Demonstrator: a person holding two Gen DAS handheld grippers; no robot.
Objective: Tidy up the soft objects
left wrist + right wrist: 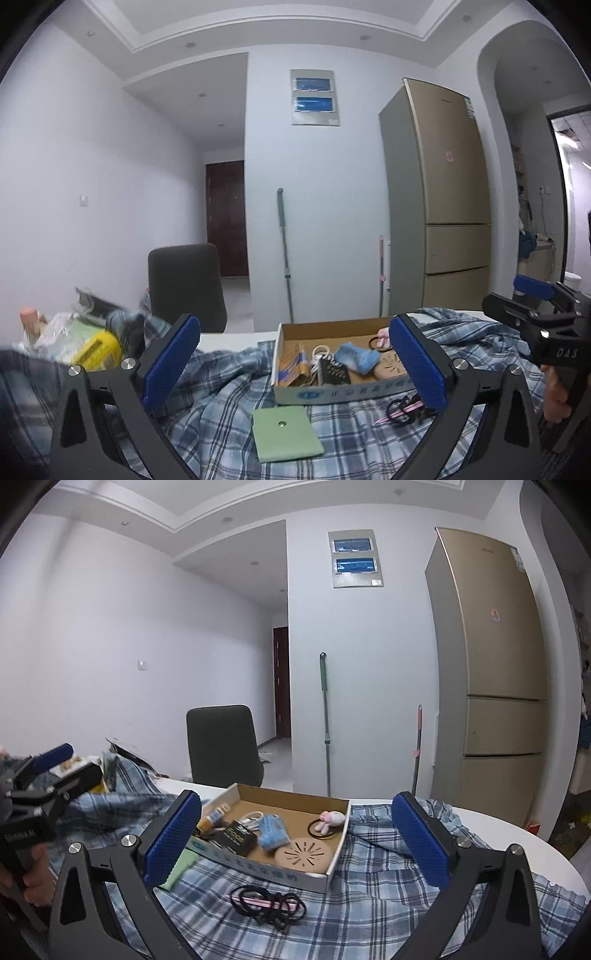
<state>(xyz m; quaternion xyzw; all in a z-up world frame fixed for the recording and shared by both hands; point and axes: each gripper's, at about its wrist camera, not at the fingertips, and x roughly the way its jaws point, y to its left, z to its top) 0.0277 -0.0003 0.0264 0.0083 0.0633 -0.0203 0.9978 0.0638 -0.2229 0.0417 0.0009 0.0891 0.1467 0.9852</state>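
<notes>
A blue plaid shirt [221, 406] [388, 904] lies spread over the white table. On it stands an open cardboard box [343, 393] [258, 867] holding a blue face mask [273, 832], a pink plush bunny [334, 818], a black hair tie, a cork disc and small packets. A folded green cloth [286, 434] lies just in front of the box. Black hair ties with a pink stick [269, 904] lie beside it. My left gripper [295, 365] and right gripper [295, 842] both hover low over the shirt, facing the box. Each is wide open with nothing between its fingers.
A dark chair [221, 742] stands behind the table. Two mop handles [325, 720] lean on the far wall beside a gold fridge [495, 664]. Cluttered bags and a yellow item [99, 350] sit at the table's left. The table's rounded right edge [546, 853] shows white.
</notes>
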